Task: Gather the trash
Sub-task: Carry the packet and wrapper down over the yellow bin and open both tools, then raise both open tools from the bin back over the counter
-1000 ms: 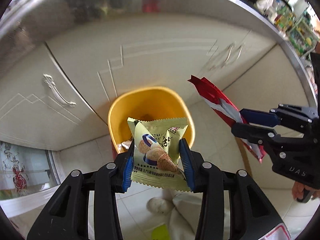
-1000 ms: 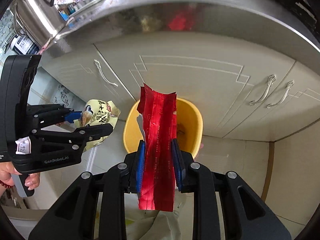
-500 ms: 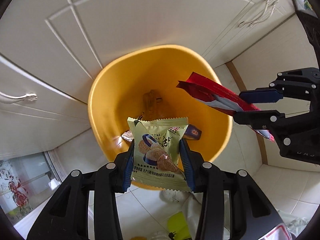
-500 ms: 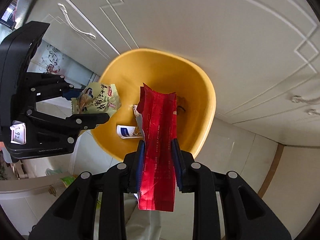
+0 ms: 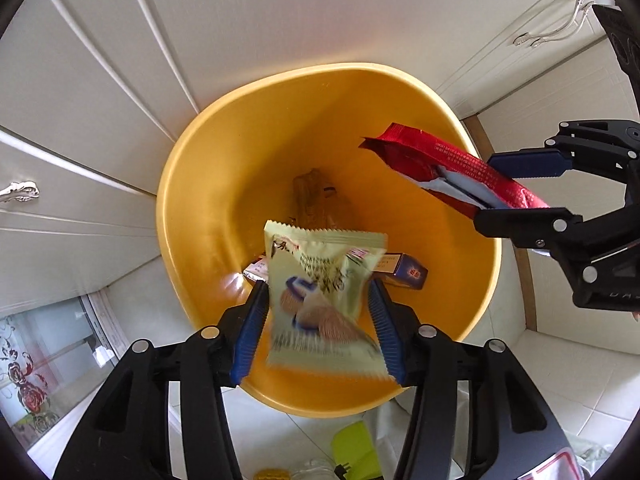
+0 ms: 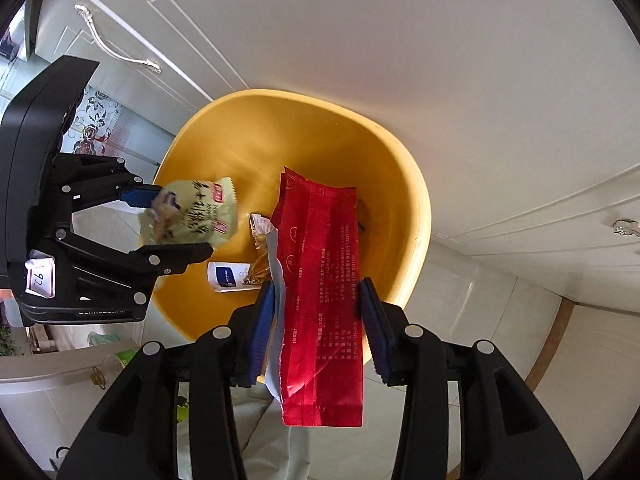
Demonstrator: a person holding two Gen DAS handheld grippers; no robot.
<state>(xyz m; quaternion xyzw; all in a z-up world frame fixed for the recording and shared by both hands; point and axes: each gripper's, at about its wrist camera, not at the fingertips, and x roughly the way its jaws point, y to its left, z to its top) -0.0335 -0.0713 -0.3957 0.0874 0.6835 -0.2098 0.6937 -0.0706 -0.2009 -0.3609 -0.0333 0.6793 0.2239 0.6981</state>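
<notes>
A yellow bin [image 5: 200, 184] stands on the floor against cream cabinets; it also shows in the right wrist view [image 6: 404, 184]. Both grippers hover over its mouth. My left gripper [image 5: 318, 292] has its jaws spread; the pale green snack packet [image 5: 320, 292] between them is motion-blurred and looks loose. It shows from the side in the right wrist view [image 6: 192, 212]. My right gripper [image 6: 318, 294] has its jaws parted wider than the red wrapper [image 6: 320, 280] lying between them; the wrapper also shows in the left wrist view [image 5: 448, 164]. Several wrappers and a small blue box [image 5: 404, 272] lie in the bin.
Cream cabinet doors with metal handles [image 6: 116, 52] stand right behind the bin. White tiled floor [image 5: 560, 364] lies around it. A light cloth [image 6: 272, 432] and a lime-green object [image 5: 356, 448] lie below the grippers.
Both grippers came down closer over the bin's mouth. Both sets of jaws have opened, and the green packet has begun to slip and blur between the left fingers.
</notes>
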